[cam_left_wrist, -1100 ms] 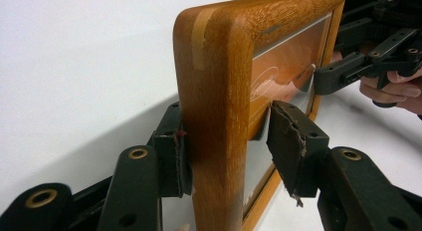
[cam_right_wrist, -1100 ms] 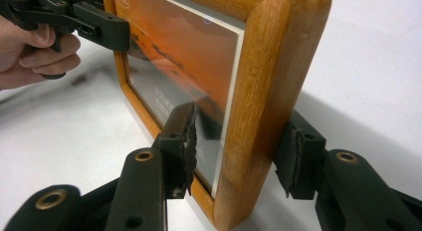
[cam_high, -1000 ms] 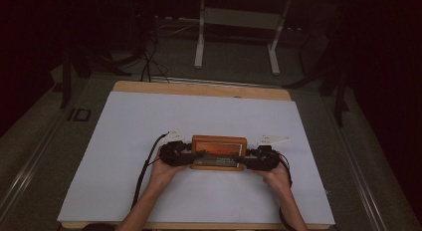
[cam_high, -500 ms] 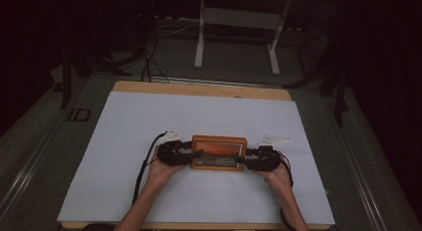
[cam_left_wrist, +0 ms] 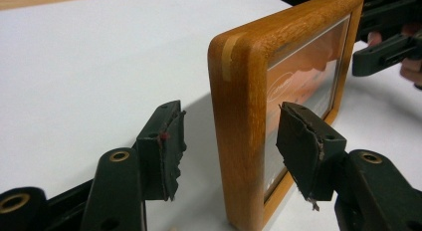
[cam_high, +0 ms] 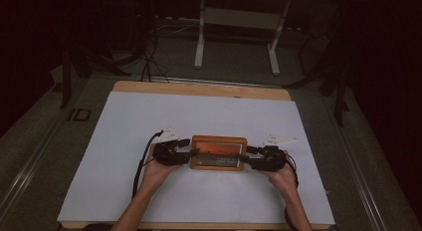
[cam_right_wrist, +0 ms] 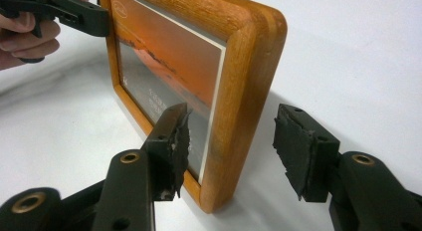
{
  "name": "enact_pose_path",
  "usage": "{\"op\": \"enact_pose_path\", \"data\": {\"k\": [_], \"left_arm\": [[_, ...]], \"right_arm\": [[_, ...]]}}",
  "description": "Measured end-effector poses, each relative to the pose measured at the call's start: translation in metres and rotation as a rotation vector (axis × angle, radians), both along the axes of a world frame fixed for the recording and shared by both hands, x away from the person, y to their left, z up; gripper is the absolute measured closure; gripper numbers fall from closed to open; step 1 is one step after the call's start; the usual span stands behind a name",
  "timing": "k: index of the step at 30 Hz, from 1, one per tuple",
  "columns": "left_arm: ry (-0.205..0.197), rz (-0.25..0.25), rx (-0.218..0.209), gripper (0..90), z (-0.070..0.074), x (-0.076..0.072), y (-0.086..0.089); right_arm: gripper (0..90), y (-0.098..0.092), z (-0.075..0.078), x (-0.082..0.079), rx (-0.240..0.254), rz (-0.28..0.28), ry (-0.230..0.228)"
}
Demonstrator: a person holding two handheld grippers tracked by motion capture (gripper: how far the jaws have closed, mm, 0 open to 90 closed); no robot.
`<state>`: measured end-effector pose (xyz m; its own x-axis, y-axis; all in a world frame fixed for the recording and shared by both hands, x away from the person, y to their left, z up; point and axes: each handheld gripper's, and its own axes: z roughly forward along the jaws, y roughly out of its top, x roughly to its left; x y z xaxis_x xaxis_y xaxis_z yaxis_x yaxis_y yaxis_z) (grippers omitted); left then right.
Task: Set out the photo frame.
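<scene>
Both forearms reach in from the near edge of the white worktop (cam_high: pixel 129 121), each hand level with the wooden frame (cam_high: pixel 219 152) that stands on its long edge near the middle, leaning back a little. The left gripper (cam_high: pixel 185 152) straddles the frame's left end, its jaws having just been opening; in the left gripper view both pads (cam_left_wrist: pixel 166 146) stand clear of the wood, one on each side. The right gripper (cam_high: pixel 251 159) straddles the right end the same way, jaws wide and just opened further, its pads (cam_right_wrist: pixel 171 144) apart from the frame, which holds an orange picture (cam_right_wrist: pixel 164 66) behind glass.
</scene>
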<state>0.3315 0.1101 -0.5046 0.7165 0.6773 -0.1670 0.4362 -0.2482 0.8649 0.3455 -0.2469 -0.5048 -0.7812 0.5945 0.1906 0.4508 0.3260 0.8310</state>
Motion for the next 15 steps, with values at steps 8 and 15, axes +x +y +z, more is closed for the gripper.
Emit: {"op": "enact_pose_path", "data": {"k": [8, 15], "left_arm": [[-0.030, -0.013, 0.055, 42.9, 0.004, -0.007, 0.000], [-0.034, -0.009, 0.103, 42.6, 0.000, -0.013, -0.002]], "right_arm": [[46.6, -0.005, 0.003, -0.004, -0.005, 0.004, -0.004], [46.5, -0.007, 0.002, -0.007, -0.027, 0.011, 0.000]]}}
